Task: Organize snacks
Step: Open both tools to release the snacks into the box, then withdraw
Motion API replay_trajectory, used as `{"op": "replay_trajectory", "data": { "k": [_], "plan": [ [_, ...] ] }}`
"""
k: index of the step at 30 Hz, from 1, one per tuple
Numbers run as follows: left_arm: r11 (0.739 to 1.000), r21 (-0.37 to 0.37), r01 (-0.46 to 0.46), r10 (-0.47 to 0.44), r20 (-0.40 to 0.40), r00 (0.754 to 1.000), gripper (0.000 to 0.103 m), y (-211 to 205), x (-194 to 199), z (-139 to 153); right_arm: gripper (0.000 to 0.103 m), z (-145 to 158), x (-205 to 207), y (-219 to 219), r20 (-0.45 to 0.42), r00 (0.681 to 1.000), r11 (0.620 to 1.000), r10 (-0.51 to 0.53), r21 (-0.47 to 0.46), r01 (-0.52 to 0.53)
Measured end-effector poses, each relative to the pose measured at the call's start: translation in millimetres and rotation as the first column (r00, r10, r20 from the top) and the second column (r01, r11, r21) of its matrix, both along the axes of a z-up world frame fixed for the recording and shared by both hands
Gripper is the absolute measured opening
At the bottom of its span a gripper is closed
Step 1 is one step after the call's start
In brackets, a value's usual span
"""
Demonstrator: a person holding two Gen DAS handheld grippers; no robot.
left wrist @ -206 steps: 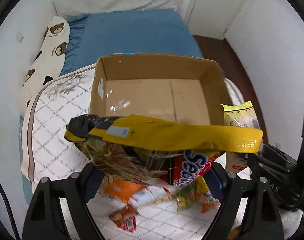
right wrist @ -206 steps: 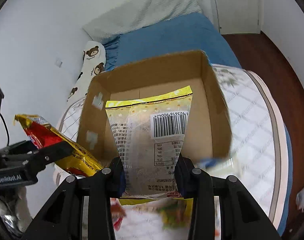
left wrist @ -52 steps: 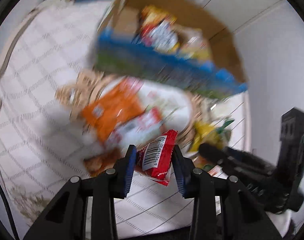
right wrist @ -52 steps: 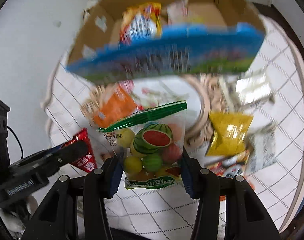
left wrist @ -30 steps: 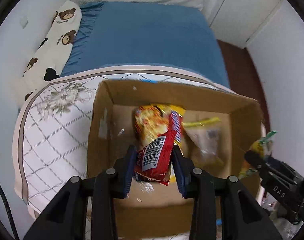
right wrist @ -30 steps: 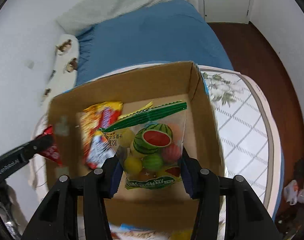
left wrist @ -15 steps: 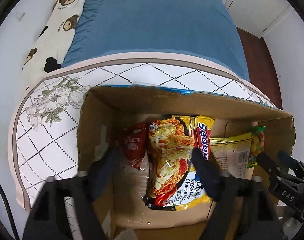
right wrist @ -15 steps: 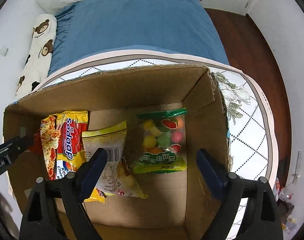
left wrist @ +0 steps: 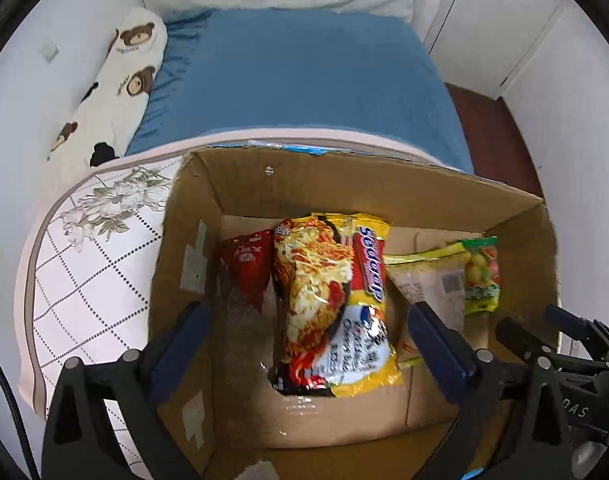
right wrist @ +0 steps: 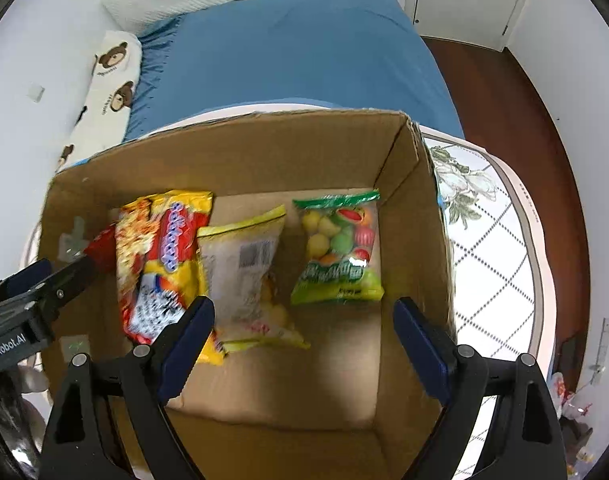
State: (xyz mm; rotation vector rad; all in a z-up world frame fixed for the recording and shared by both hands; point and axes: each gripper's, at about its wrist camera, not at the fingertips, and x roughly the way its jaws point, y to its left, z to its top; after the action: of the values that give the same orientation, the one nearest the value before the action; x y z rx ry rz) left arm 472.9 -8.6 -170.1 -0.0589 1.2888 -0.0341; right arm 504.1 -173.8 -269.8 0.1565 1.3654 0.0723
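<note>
- A bed with a blue sheet [left wrist: 304,80] fills the far side of the room; a bear-print pillow [left wrist: 116,88] lies along the wall beyond my left tool.
- A quilted white cover [left wrist: 84,272] with a diamond grid carries the cardboard box [left wrist: 344,188], which sits directly below both tools.
- Left tool [left wrist: 310,340]: its jaws have just been opening and now stand spread wide, with nothing pinched. The red packet [left wrist: 246,268] lies on the box floor just ahead of its left finger, against the box wall.
- The noodle packet [left wrist: 332,300] lies flat on the box floor between the left tool's fingers, touching neither.
- Right tool [right wrist: 304,332]: its jaws have just been opening; spread wide, empty. The green fruit-candy bag [right wrist: 338,252] lies on the box floor just ahead of the gap, near the right-hand box wall.
- The clear yellow-edged bag [right wrist: 244,272] lies between the noodle packet and the candy bag, ahead of the right tool's left finger.
</note>
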Motion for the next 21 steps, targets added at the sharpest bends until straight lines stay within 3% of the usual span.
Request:
{"op": "replay_trajectory", "data": {
  "k": [21],
  "plan": [
    [1.0,0.007,0.028,-0.029,0.277,0.96,0.102,-6.5,-123.2,109.9,0.093,112.9,-120.6,2.0,0.24,0.971,1.0,0.007,0.026,-0.014]
  ]
}}
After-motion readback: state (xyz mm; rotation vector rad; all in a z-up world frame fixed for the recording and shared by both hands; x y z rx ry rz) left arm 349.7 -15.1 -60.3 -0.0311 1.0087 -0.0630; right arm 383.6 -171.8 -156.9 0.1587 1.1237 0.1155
